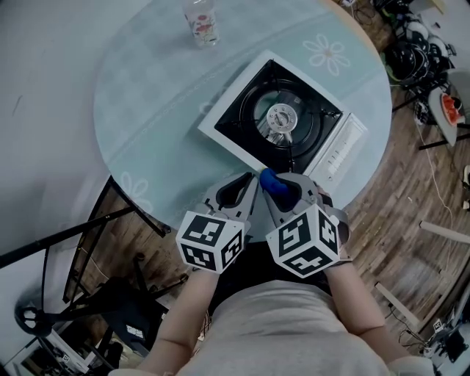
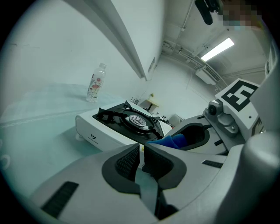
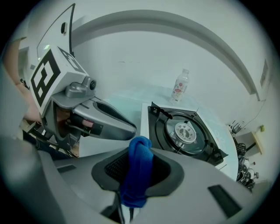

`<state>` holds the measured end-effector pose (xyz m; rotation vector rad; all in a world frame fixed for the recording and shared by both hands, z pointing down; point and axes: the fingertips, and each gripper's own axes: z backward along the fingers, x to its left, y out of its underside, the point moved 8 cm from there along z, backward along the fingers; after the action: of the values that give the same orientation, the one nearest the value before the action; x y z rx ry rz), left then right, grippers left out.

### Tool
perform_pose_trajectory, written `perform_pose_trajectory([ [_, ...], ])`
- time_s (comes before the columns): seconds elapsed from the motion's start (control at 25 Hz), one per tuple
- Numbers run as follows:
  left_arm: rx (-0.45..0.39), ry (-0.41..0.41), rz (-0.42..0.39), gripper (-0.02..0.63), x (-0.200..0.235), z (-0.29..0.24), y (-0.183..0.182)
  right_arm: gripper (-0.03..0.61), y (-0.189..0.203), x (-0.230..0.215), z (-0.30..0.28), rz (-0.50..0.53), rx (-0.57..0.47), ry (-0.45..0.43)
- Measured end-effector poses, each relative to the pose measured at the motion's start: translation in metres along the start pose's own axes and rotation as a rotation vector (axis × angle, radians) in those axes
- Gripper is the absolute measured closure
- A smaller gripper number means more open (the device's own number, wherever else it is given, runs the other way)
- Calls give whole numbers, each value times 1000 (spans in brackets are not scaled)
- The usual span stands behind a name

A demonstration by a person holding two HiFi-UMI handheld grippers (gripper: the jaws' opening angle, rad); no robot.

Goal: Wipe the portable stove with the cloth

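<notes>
Two grippers hover side by side at the near edge of the round table (image 1: 147, 110), just short of the stove (image 1: 283, 121) that sits on it. The right gripper (image 1: 283, 182) has its jaws clamped on a blue cloth (image 3: 139, 170), which stands up in a folded wad above the pads. The left gripper (image 1: 246, 183) has its jaws pressed together with nothing between them. A bottle (image 1: 202, 20) stands well apart at the far rim. The cloth looks soft and light, so it should fold and drag rather than push. A firm pinch low on the wad, leaving a loose pad beyond the jaws, would probably wipe best. The stove seems light enough to slide on the smooth table top, so the idle left gripper could steady its white casing. The black pan supports around the burner look likely to snag the fabric.
</notes>
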<state>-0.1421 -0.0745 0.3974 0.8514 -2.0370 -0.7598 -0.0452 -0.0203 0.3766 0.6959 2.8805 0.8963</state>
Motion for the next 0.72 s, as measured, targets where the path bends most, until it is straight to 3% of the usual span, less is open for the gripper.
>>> perform_pose_trajectory([
  [0.48, 35, 42, -25, 568, -21, -6, 9, 474, 16, -7, 13, -32, 31, -69],
  [0.72, 27, 30, 3, 568, -27, -10, 9, 474, 23, -12, 18, -30, 33, -110],
])
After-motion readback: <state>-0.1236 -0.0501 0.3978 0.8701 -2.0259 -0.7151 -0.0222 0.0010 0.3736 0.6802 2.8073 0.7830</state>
